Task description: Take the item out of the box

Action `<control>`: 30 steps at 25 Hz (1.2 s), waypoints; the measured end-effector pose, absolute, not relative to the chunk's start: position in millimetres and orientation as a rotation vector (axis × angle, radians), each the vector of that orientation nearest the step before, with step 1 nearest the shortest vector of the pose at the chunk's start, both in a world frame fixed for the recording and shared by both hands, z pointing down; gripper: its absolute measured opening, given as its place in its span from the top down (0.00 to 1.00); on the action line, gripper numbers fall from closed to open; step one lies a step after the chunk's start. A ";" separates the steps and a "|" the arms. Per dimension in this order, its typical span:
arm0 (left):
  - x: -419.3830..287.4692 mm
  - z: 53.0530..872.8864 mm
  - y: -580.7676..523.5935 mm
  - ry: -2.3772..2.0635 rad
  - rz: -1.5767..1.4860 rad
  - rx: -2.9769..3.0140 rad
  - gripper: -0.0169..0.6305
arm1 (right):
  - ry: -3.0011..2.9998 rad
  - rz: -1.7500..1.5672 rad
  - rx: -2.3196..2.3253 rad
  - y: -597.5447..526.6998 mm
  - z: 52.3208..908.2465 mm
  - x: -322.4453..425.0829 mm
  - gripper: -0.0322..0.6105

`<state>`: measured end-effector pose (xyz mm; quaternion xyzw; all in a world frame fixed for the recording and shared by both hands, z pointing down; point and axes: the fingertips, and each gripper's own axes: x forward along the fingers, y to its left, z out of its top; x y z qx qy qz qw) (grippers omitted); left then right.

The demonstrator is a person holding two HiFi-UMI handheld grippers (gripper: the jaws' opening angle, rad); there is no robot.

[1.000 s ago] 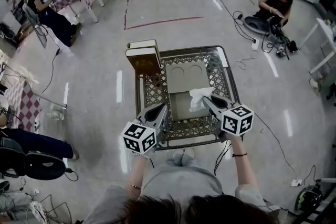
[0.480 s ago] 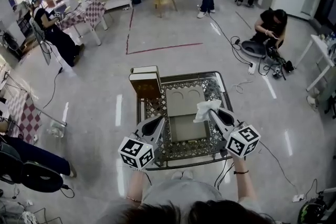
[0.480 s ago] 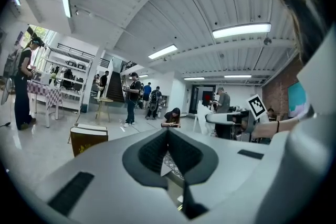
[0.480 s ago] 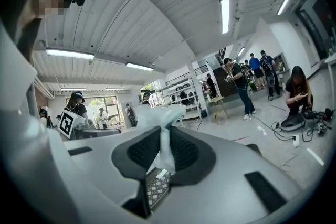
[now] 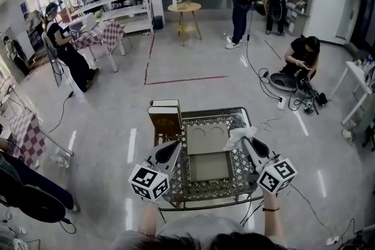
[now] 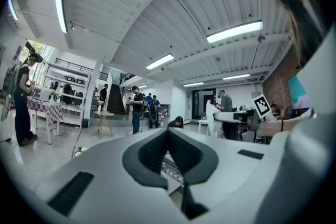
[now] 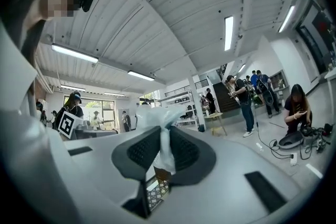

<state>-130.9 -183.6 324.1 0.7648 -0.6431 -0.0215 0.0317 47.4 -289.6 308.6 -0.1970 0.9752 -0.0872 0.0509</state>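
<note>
White crumpled plastic-looking wad is pinched in the right gripper. It sits up and to the right of the open flat grey box, clear of the tray, about over the right side of the ornate metal lattice table. The box tray looks empty, with its lid laid open toward the far side; that lid shows two round recesses.

In the right gripper view the jaws press on the wad with only a narrow gap. The wad runs lengthwise along the jaw line: the bulk puffs out past the tips and a thinner tail trails back between the pads. The grip looks firm enough, but the material is soft and could slip.

Left gripper hovers at the box's left edge. Its jaws are pressed together with nothing between them, and its own view confirms this. It touches nothing that I can see.

The right gripper already has the item, so the left is not needed. Judged: the item is out of the box, and what remains is carrying it rightward or down to a bare table spot and letting go.

A brown book-shaped box stands at the far-left table corner, well apart from both grippers.
</note>
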 end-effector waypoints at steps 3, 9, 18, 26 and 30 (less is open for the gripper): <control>-131.7 316.7 -182.4 -1.998 -0.086 2.368 0.95 | 2.949 -0.233 -0.606 -291.8 300.2 50.0 0.84; -134.6 304.6 -180.4 -2.061 -0.121 2.372 0.95 | 2.953 -0.170 -0.644 -296.3 296.3 56.1 0.84; -135.4 301.6 -179.5 -2.078 -0.116 2.361 0.95 | 2.964 -0.126 -0.652 -297.0 294.9 58.1 0.84; -139.7 301.2 -181.5 -2.100 -0.115 2.356 0.95 | 2.966 -0.092 -0.668 -298.7 292.1 57.2 0.85; -143.0 300.5 -178.4 -2.129 -0.124 2.335 0.95 | 2.970 -0.068 -0.686 -299.0 291.2 61.3 0.85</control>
